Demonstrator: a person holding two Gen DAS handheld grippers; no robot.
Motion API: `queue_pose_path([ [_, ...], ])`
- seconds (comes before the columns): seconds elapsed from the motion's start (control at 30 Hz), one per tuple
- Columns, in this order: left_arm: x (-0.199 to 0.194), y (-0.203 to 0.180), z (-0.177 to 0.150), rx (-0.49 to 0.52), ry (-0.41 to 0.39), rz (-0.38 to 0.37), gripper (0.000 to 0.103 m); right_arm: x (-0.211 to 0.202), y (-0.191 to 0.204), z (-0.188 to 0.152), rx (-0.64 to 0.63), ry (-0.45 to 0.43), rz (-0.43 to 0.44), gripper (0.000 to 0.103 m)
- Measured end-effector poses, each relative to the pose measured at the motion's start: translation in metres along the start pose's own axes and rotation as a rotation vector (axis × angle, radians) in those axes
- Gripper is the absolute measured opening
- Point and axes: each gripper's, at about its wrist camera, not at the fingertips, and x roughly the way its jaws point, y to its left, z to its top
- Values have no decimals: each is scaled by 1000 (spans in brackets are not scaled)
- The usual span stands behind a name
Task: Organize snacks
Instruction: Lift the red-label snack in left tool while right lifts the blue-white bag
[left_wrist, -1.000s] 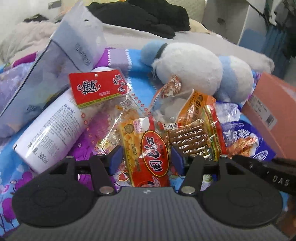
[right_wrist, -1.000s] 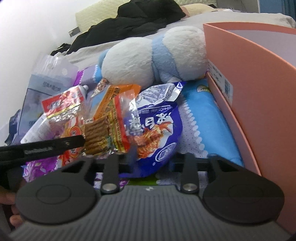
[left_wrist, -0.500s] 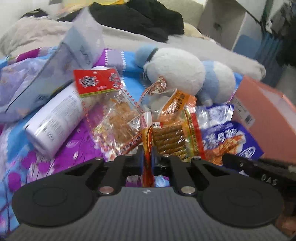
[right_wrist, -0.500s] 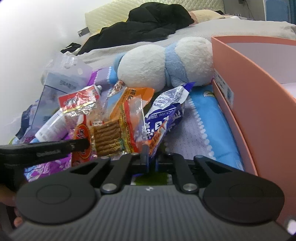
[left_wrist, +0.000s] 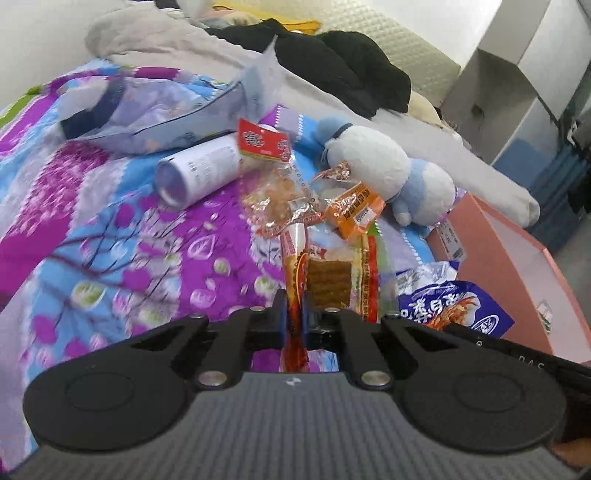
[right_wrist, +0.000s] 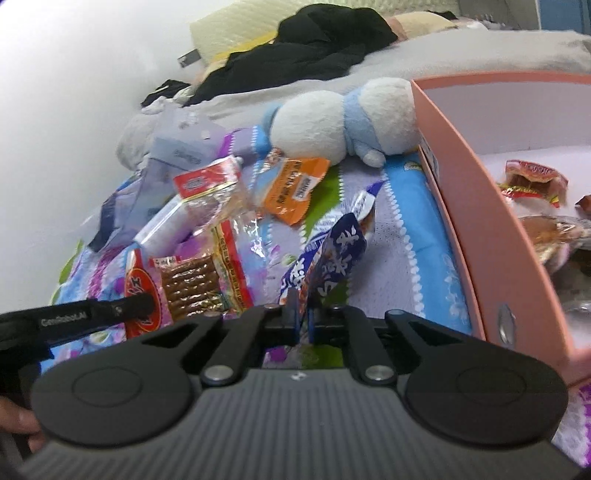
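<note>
My left gripper (left_wrist: 294, 314) is shut on a red and yellow snack packet (left_wrist: 295, 266), seen edge-on and lifted off the bedspread. My right gripper (right_wrist: 302, 314) is shut on a blue and white snack bag (right_wrist: 332, 254), which hangs folded above the bed. A clear packet of brown biscuit sticks (left_wrist: 332, 278) lies just right of the held red packet. An orange packet (right_wrist: 295, 190) and a red-topped clear packet (right_wrist: 210, 184) lie farther back. The pink box (right_wrist: 480, 206) at the right holds several wrapped snacks (right_wrist: 532, 177).
A white bottle (left_wrist: 199, 173) and a clear plastic pouch (left_wrist: 177, 110) lie on the floral bedspread (left_wrist: 110, 229) at the left. A white and blue plush toy (left_wrist: 384, 173) rests behind the snacks. Black clothes (left_wrist: 343, 77) and a grey blanket lie beyond.
Both grippers went from open around their packets to shut on them. Both then lifted up and back, and the red packet and blue bag rose off the pile.
</note>
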Motion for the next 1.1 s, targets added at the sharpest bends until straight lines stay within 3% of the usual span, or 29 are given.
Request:
queue_pose_path([
  [0.2,-41,3,-30,-48,19,-3,8,-36,5,-11,-4,32,8,7],
  [0.5,-86,20,-84,-262,104,-3,8,-87,5,-45,12,69,24,7],
  [0.87,-92,22,-115,-294,187,22,11,-104,-3,-79,33,155,-11,10],
  [0.9,-91,22,-114,-290,197,26,14,-103,-4,-79,31,161,-15,10],
  [0.97,-88,20,-112,-264,226,42,32,-101,-5,-80,31,173,-24,11],
  [1.03,-88,19,-111,-219,249,66,60,-99,-7,-81,33,190,-44,14],
  [1.07,-87,19,-110,-192,259,61,64,-97,-9,-83,31,199,-61,18],
  [1.1,-88,19,-110,-164,267,56,69,-95,-10,-84,34,208,-77,42],
])
